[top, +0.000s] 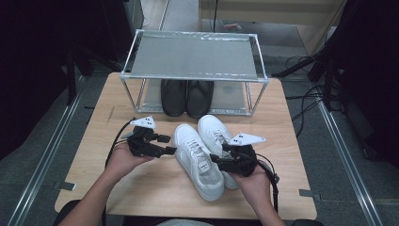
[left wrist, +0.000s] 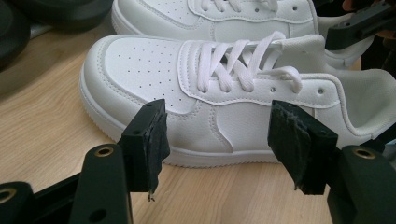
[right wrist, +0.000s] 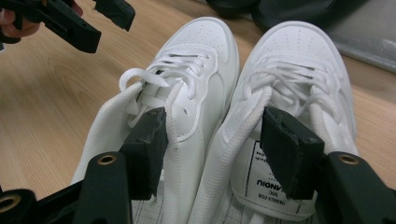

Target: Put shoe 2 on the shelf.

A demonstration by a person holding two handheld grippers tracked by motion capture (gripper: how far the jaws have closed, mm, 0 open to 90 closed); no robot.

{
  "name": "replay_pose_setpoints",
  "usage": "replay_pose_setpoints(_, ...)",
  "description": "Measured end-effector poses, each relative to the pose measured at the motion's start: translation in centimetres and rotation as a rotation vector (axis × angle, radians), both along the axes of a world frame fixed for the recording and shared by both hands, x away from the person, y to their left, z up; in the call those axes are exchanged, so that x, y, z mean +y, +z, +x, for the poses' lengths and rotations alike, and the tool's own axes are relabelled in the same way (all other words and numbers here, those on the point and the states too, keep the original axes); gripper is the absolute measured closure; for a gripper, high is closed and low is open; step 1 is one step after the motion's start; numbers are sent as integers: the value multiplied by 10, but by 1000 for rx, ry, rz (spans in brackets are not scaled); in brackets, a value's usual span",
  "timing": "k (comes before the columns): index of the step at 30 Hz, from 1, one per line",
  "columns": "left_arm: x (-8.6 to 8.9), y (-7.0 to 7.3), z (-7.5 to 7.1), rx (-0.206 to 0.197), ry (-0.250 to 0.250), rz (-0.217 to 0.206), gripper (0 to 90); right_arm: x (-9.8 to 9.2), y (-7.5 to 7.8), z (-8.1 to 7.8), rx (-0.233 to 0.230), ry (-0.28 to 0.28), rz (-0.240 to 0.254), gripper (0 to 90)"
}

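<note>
High view: your left hand-held gripper point(top: 165, 149) sits at abt 9 o'clock of the white sneakers, jaws wide, nothing btwn them, tips just beside the left sneaker point(top: 197, 160). Your right hand-held gripper point(top: 217, 159) is at abt 4 o'clock of the pair, jaws wide, at the heel end. The right sneaker point(top: 214, 129) lies touching the left one, toes twd 12 o'clock, mid surface point(top: 141, 188). At 12 o'clock stands a metal shoe rack point(top: 193, 56) w/ a pair of black shoes point(top: 187, 96) on its lower shelf.

Left gripper view: jaws spread wide, pads bare; the left sneaker's side point(left wrist: 219, 121) lies across just ahead, not pinched. Right hand-held gripper's jaw shows at 2 o'clock point(left wrist: 357, 25).

Right gripper view: jaws wide, pressing on nothing; one pad is in front of the left sneaker's collar point(right wrist: 187, 93), the other in front of the right sneaker's collar point(right wrist: 289, 84), so both heel openings sit btwn & under the jaws. Can't tell if pads touch fabric. Left hand-held gripper at 11 o'clock point(right wrist: 88, 23)
</note>
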State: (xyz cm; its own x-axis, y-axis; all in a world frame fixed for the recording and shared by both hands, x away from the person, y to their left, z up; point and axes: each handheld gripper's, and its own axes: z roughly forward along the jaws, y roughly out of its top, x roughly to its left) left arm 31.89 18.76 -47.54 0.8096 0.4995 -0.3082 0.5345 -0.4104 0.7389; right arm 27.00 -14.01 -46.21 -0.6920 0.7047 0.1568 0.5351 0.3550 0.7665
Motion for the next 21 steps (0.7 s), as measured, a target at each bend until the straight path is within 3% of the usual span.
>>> replay_pose_setpoints(8,3,1,1,8,9,-13,384,13,-8,0,1,4,-63,433)
replay_pose_setpoints(21,4,1,1,3,13,-11,387,16,-13,2,-8,10,-93,482)
